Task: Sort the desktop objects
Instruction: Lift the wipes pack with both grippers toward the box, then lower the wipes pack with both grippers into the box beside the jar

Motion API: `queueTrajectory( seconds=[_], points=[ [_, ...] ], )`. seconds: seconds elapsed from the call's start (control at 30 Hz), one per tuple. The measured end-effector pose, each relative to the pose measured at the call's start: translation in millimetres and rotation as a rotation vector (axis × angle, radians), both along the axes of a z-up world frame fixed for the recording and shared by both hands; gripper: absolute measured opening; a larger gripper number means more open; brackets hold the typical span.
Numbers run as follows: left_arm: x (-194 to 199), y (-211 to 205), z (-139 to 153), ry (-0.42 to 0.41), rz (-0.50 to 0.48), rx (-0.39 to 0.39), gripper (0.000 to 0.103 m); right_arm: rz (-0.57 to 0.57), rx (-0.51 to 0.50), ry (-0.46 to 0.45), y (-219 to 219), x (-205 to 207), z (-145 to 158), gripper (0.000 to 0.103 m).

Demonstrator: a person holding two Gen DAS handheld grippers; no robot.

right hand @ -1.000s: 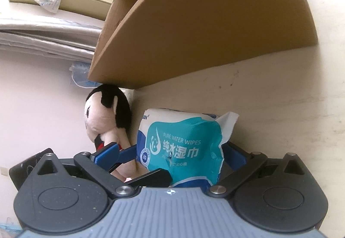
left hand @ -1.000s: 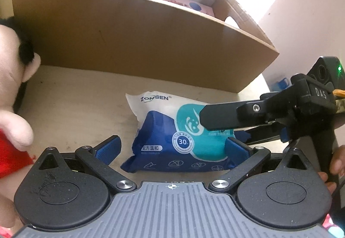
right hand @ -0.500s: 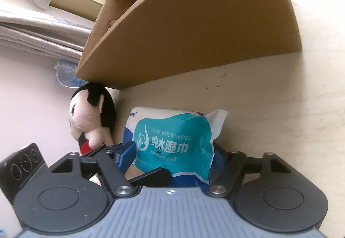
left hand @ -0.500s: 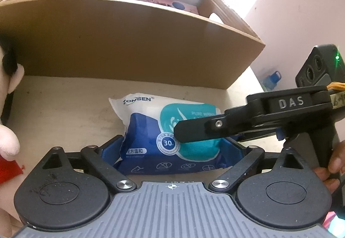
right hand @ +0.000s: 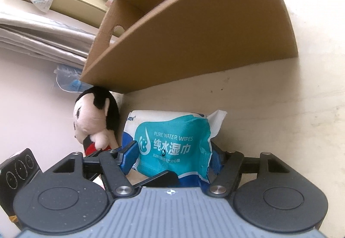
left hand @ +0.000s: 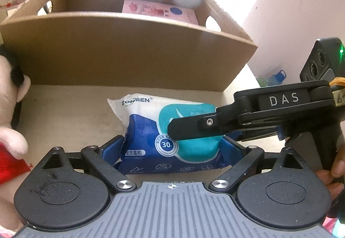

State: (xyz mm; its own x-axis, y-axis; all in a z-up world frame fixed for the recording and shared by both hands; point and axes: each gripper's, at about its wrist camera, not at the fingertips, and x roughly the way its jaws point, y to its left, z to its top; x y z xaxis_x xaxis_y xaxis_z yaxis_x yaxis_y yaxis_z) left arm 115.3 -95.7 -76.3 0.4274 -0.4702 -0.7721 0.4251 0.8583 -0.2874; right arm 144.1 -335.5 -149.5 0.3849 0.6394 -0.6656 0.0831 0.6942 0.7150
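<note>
A blue, teal and white pack of wet wipes is gripped from two sides just above the beige table. My left gripper is shut on its long ends, with blue pads against both. My right gripper is shut on the same pack across its width; its black arm crosses over the pack from the right in the left wrist view. The open cardboard box stands right behind the pack and holds a pink flat packet.
A plush doll with black hair and red clothes stands left of the pack, against the box corner. The table's edge and a pink wall are to the right. A stack of grey sheets lies beyond the box.
Both grippers closed onto the wipes pack. The left wrist view has risen, showing more of the box's inside. The doll has slid toward the left edge of that view.
</note>
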Motion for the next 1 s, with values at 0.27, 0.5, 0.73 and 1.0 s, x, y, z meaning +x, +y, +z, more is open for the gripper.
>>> queueTrajectory(
  seconds=[0.27, 0.5, 0.73, 1.0],
  points=[
    [-18.1, 5.4, 29.2, -0.087, 0.026, 0.007, 0.094, 0.01, 0.016, -0.075, 3.0, -6.3, 31.3, 0.07],
    [-20.8, 1.4, 64.5, -0.213, 0.06, 0.008, 0.094, 0.016, 0.035, -0.162, 8.2, -0.6, 70.7, 0.071],
    [-0.9, 0.8, 93.6, -0.309, 0.095, -0.015, 0.094, 0.022, 0.03, -0.238, 12.2, 22.0, 105.6, 0.071],
    [39.3, -3.9, 106.8, -0.373, 0.095, -0.027, 0.094, 0.015, 0.012, -0.269, 8.1, 64.0, 123.6, 0.071]
  ],
)
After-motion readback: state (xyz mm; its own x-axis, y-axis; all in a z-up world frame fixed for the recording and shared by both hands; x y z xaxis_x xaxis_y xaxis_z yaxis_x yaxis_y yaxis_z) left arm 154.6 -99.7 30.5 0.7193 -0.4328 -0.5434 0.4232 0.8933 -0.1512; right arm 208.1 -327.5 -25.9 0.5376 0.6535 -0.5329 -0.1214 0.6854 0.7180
